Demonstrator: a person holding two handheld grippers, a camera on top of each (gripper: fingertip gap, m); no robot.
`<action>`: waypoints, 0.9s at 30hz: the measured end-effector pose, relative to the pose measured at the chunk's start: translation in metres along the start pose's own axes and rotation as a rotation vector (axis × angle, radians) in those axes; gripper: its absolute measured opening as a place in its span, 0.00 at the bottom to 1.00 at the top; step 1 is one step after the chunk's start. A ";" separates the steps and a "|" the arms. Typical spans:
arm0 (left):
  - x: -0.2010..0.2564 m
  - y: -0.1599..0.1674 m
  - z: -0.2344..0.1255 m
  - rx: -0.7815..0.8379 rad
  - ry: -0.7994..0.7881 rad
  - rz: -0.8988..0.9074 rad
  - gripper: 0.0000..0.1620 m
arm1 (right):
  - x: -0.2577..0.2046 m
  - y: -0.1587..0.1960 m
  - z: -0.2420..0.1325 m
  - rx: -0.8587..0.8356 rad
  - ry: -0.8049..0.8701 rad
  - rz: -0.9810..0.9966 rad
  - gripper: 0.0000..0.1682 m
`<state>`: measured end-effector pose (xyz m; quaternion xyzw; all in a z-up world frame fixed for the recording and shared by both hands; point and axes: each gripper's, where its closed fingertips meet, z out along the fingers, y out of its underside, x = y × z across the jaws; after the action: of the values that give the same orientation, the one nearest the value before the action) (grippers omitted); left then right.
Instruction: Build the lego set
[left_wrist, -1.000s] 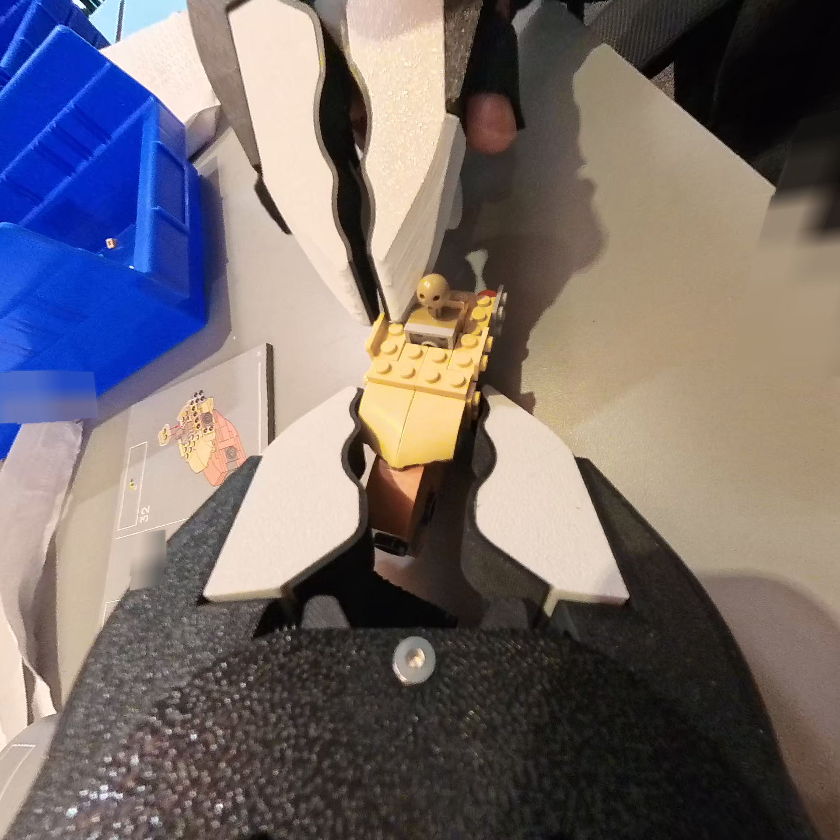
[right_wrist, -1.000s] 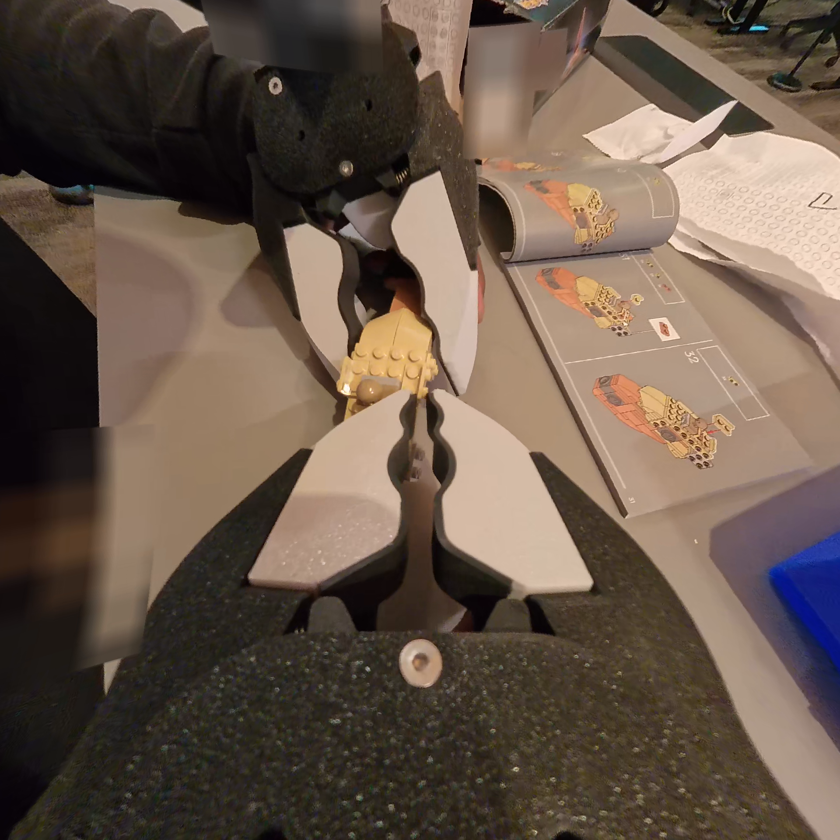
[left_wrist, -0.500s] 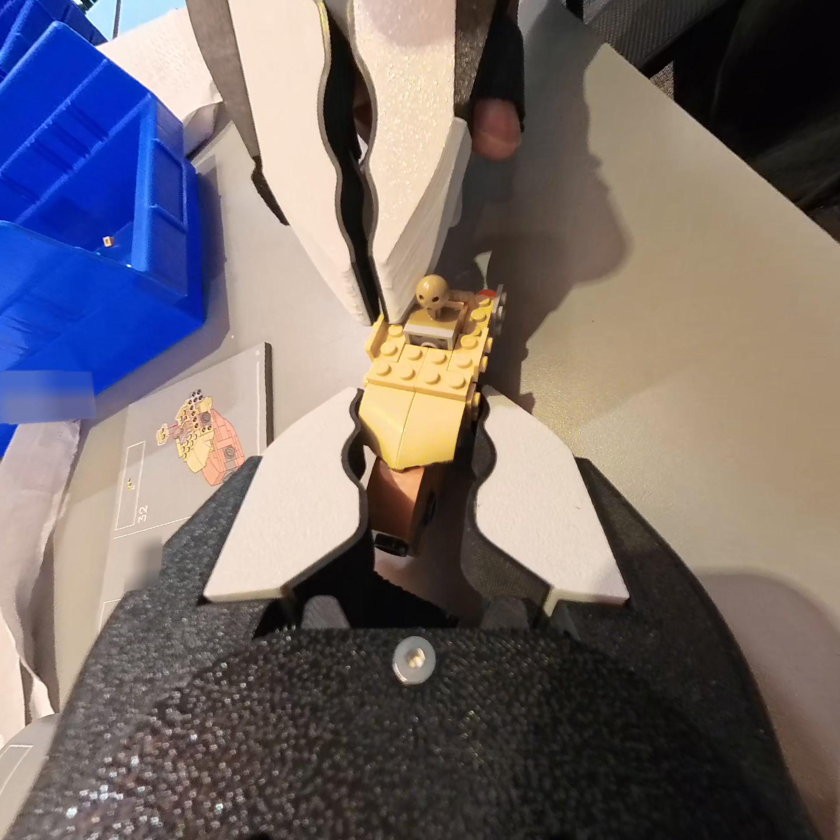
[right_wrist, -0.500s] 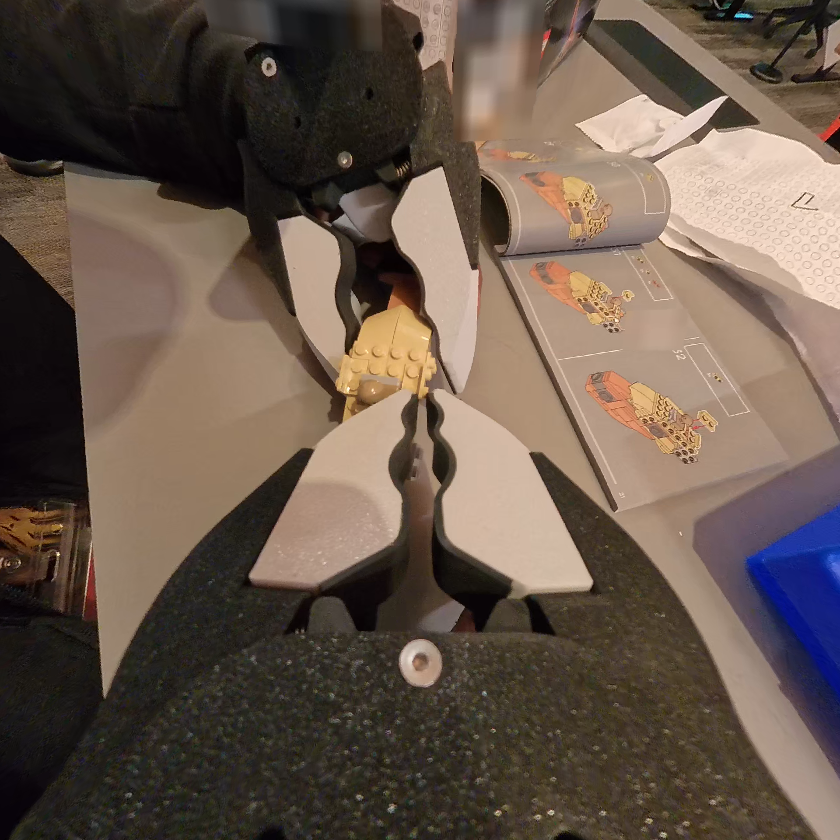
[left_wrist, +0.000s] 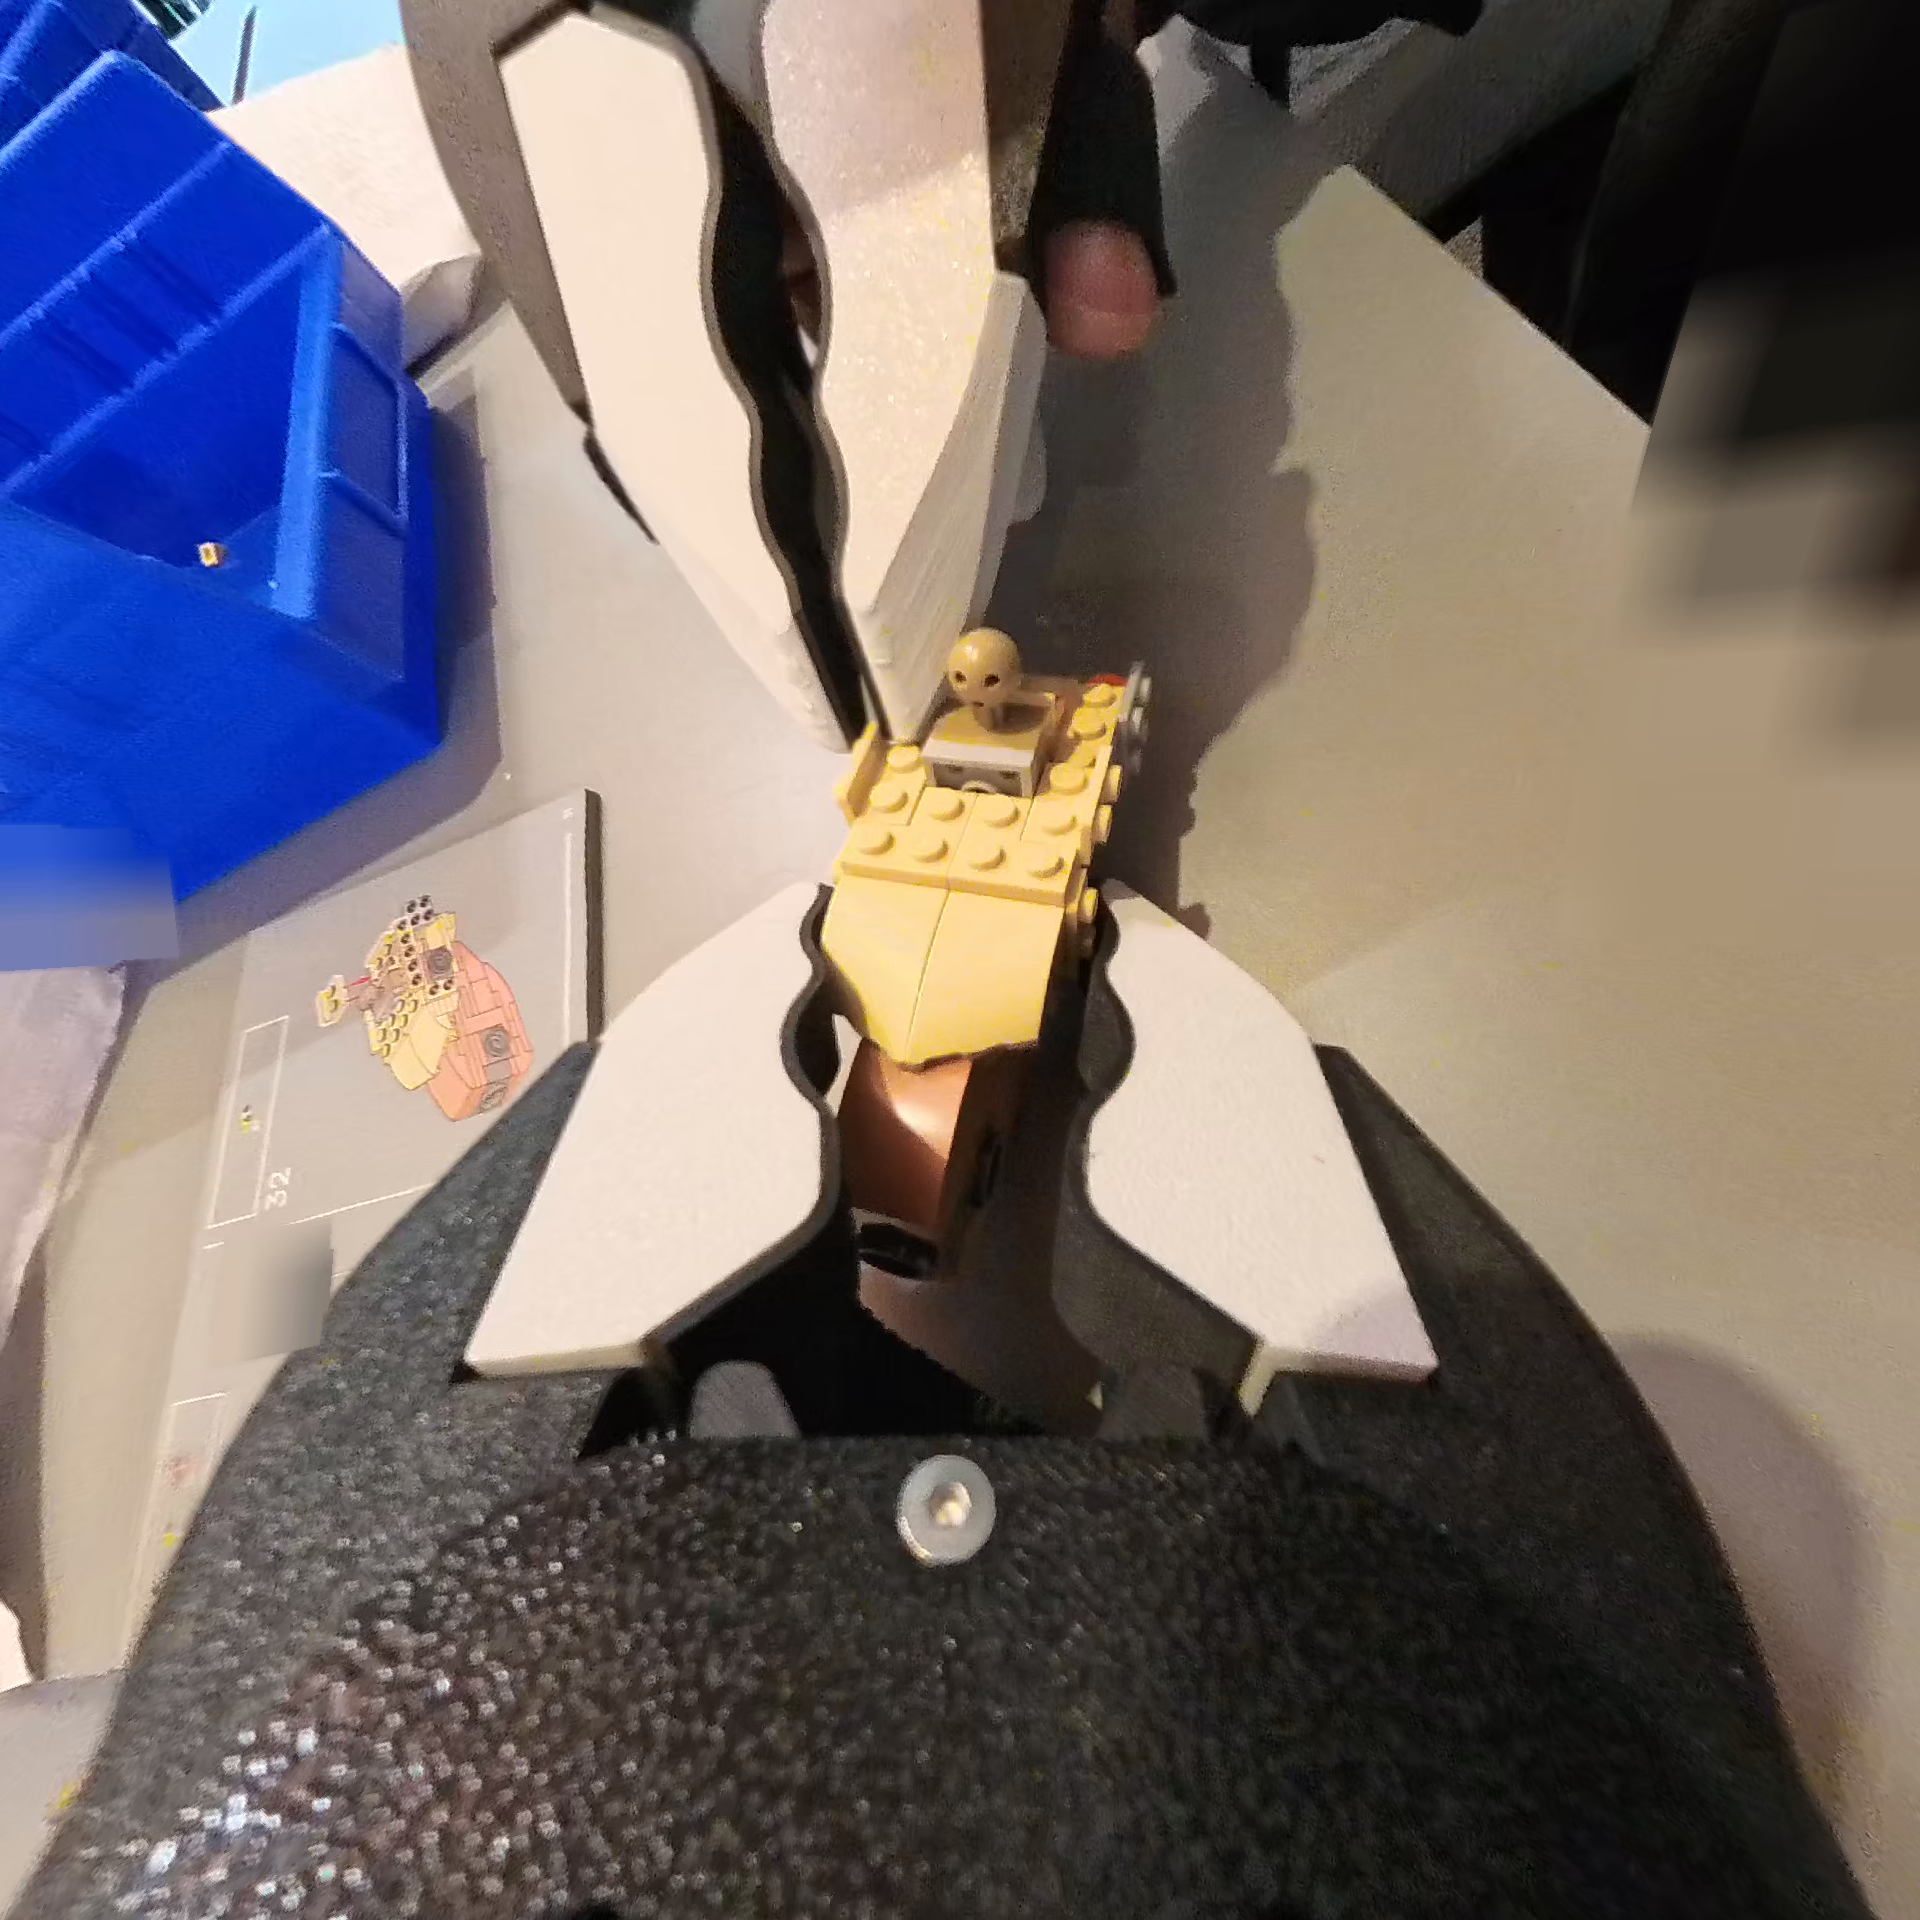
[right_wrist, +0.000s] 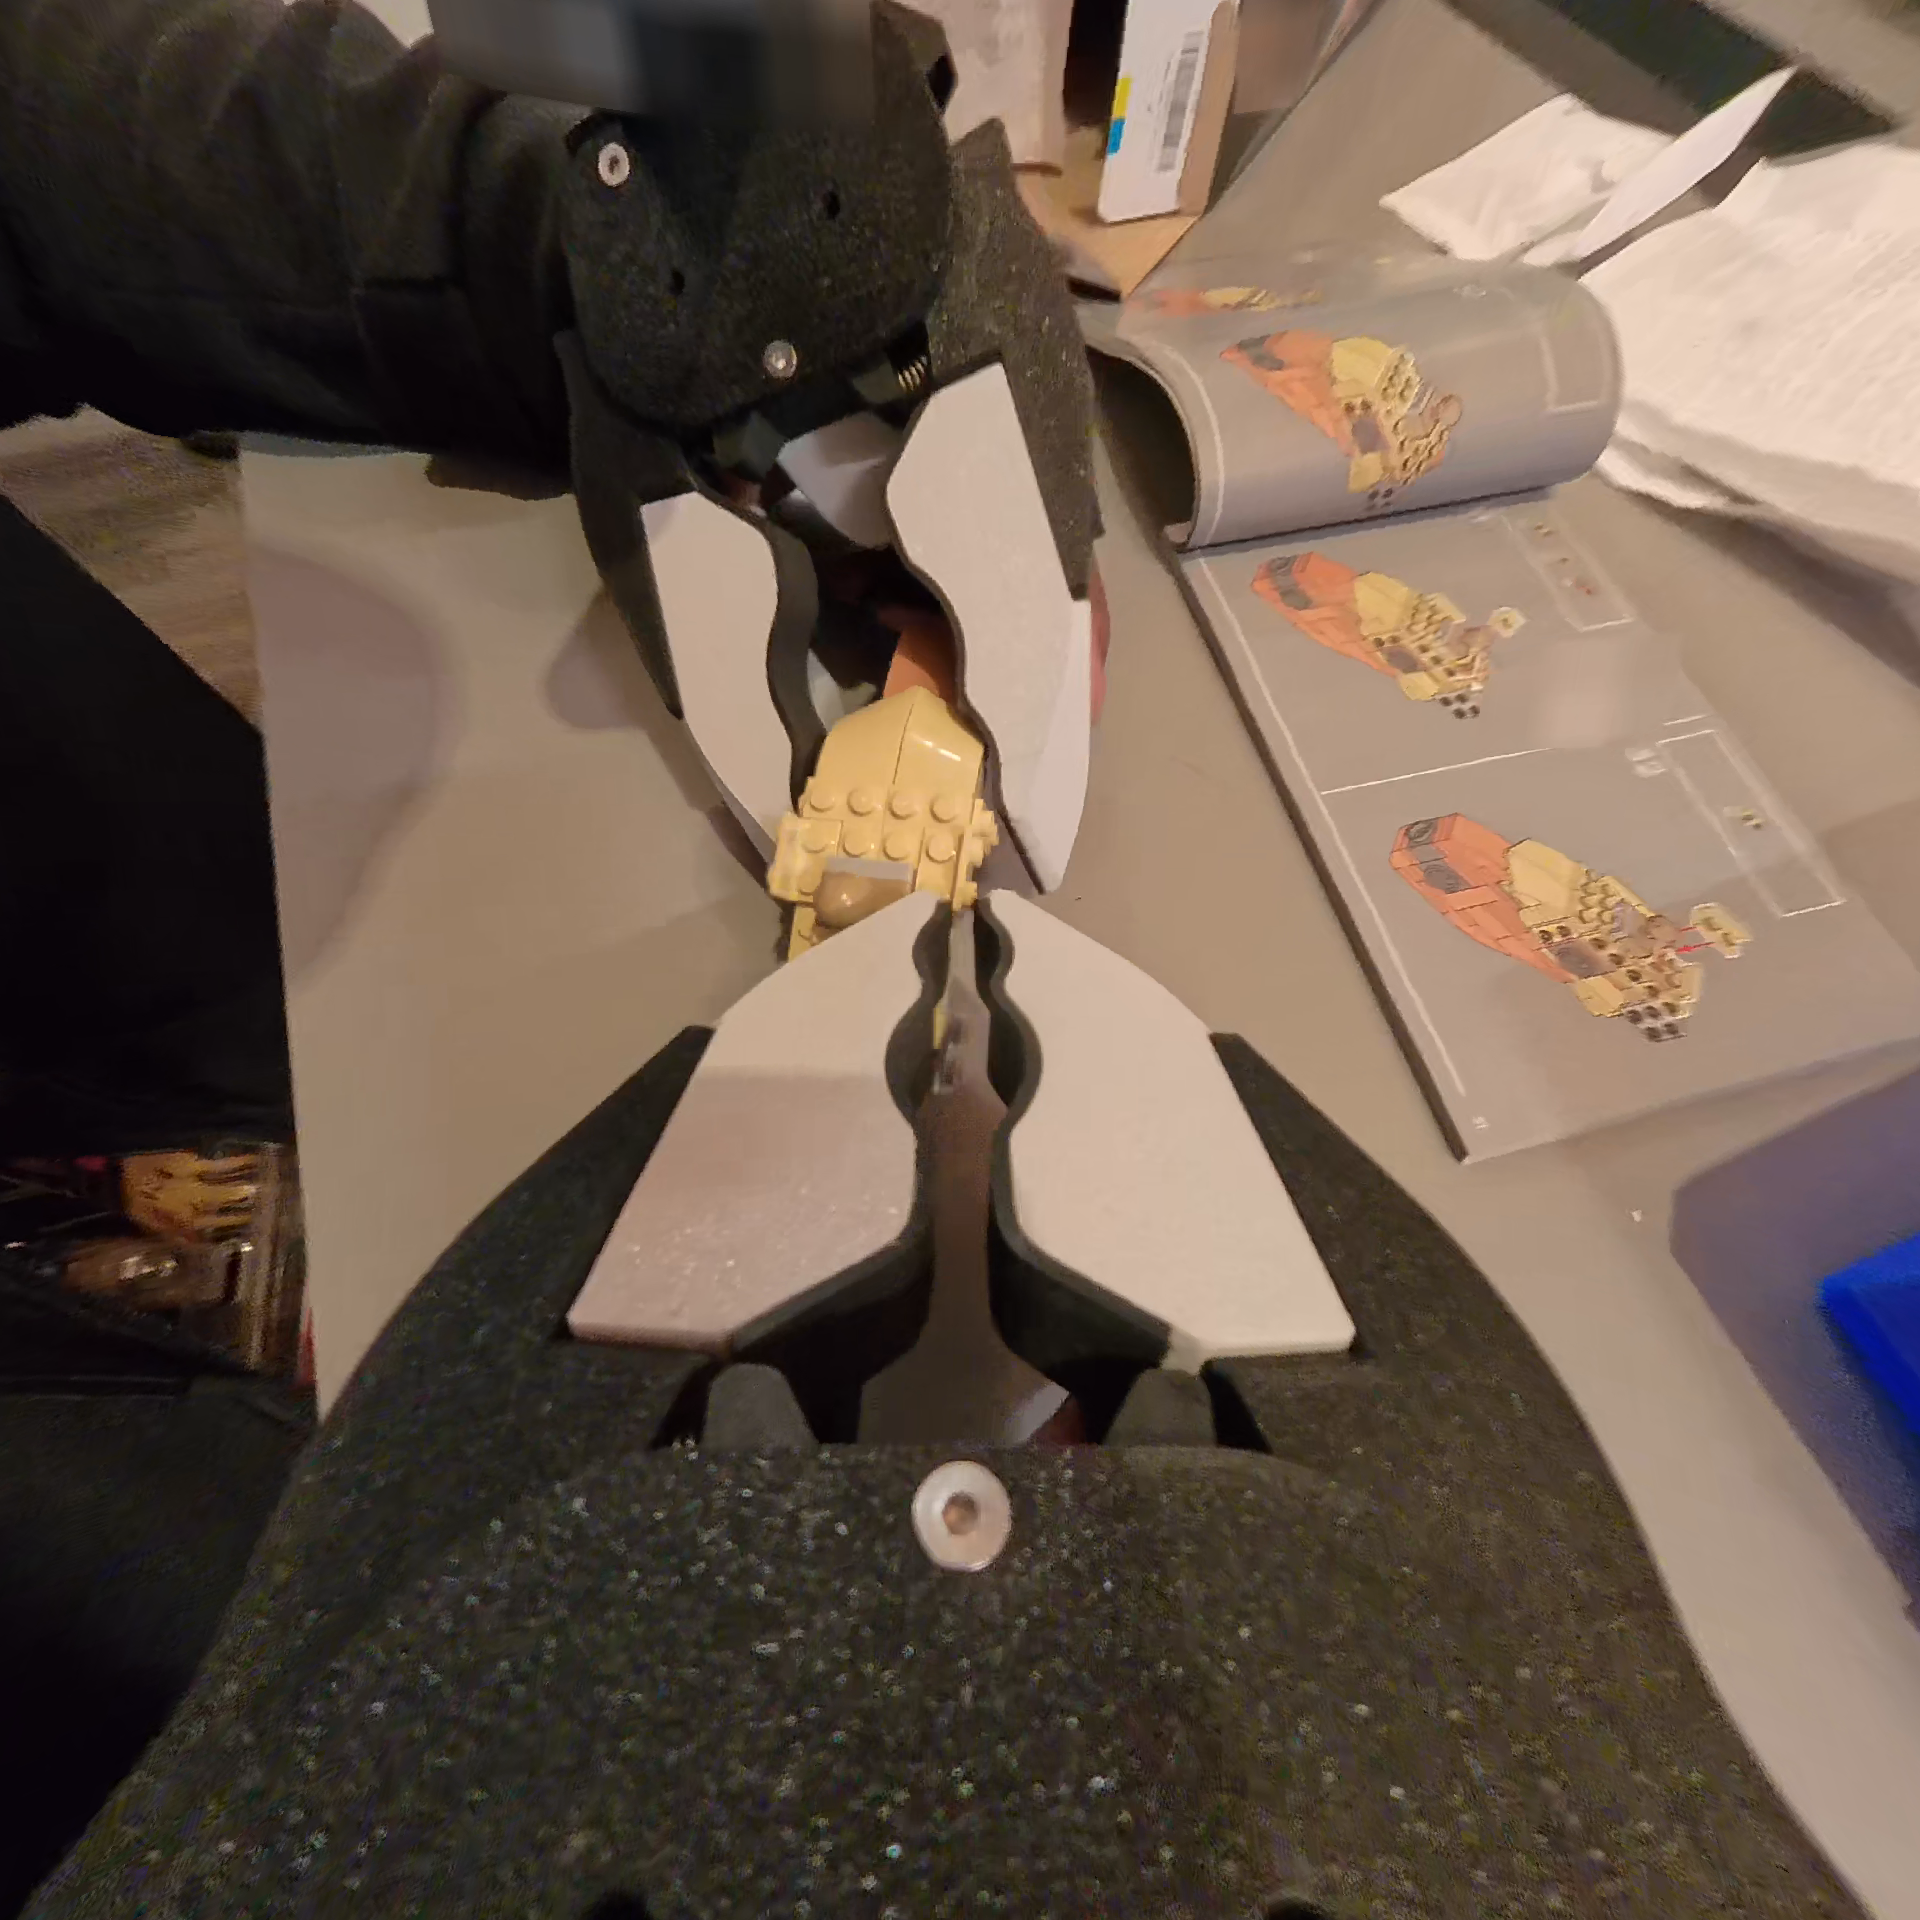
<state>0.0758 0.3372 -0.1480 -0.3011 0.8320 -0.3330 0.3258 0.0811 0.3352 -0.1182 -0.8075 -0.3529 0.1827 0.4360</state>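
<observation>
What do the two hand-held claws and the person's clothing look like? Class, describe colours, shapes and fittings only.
Both claws match. The left claw and right claw each have a black, grainy-textured body with a silver screw at its centre, and two flat pale-grey fingers with wavy black inner edges. A small metal spring shows on the left claw's body. The person wears a dark sleeve.

Instruction booklet (left_wrist: 343, 1122), 8 o'clock: printed step number beside model drawing. Cardboard box (right_wrist: 1164, 125), 1 o'clock: barcode sticker, print illegible.
</observation>
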 end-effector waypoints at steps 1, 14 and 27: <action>-0.001 -0.001 -0.001 0.006 0.005 -0.019 0.27 | 0.001 0.000 0.000 -0.008 -0.015 0.019 0.02; -0.003 -0.023 -0.012 0.157 0.049 -0.175 0.27 | 0.004 -0.009 -0.005 0.019 -0.098 0.090 0.01; -0.002 -0.023 -0.011 0.157 0.007 -0.051 0.27 | 0.000 -0.014 -0.009 0.012 -0.079 -0.038 0.05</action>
<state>0.0751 0.3293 -0.1239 -0.2947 0.7966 -0.4064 0.3369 0.0814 0.3353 -0.1017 -0.7903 -0.3838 0.2082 0.4298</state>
